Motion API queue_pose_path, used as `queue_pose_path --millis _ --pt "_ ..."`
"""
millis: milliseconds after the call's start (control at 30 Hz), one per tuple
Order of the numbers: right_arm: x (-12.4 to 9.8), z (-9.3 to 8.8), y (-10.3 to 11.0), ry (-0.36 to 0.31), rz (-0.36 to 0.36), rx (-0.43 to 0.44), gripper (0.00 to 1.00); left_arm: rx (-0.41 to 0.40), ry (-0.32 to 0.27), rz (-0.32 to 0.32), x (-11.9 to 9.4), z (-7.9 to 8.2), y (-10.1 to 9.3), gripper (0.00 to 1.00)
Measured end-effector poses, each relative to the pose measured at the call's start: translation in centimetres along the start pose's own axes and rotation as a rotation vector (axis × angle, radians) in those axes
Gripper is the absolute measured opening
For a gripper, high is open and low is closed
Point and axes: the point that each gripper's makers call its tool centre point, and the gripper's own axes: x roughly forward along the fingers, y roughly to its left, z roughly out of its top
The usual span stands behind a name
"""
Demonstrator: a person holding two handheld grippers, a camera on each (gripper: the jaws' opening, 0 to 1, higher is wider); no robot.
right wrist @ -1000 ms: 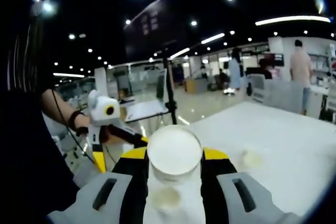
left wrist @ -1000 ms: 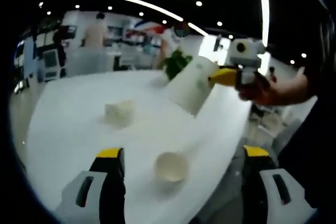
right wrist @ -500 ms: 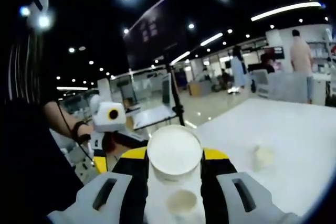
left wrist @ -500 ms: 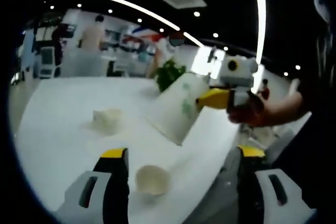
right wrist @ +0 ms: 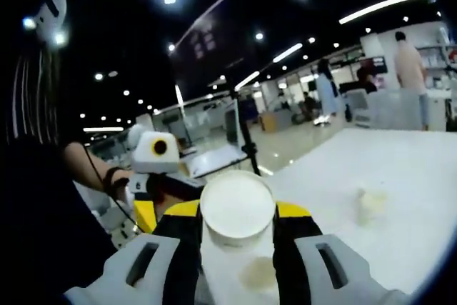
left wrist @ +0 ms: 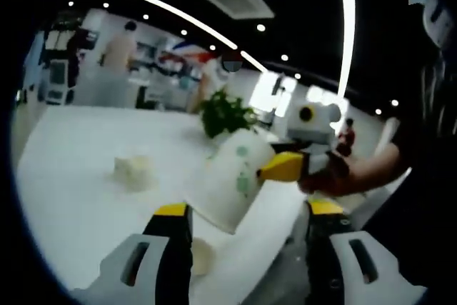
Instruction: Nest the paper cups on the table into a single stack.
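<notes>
The right gripper [right wrist: 238, 228] has its jaws pinching a white paper cup [right wrist: 237, 207], whose round base faces the camera in the right gripper view. In the left gripper view this held cup [left wrist: 227, 180] hangs tilted above the white desk [left wrist: 78, 183], over a second cup [left wrist: 201, 256] lying between the left gripper's [left wrist: 246, 228] spread jaws. A third cup [left wrist: 133, 171] stands further off on the desk, near a green plant [left wrist: 226, 114].
</notes>
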Motion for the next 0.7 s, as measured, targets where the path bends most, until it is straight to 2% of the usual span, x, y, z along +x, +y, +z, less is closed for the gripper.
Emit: queue_pose_path --millis 100,167,400,700 --pt "-0.3 -0.2 -0.1 -0.019 0.019 0.054 0.35 -0.050 -0.020 -0.025 -0.3 0.3 -0.2 0.54" --pt "-0.4 -0.5 -0.1 -0.018 0.028 0.083 0.35 -0.046 -0.034 -0.029 -0.5 0.5 -0.2 0.50" --pt "-0.8 -0.8 0.3 -0.026 0.048 0.120 0.35 -0.030 -0.048 -0.050 -0.7 0.9 -0.5 0.42" --pt "-1.1 -0.7 0.5 -0.038 0.068 0.151 0.35 -0.057 -0.077 -0.062 -0.9 1.4 -0.7 0.34"
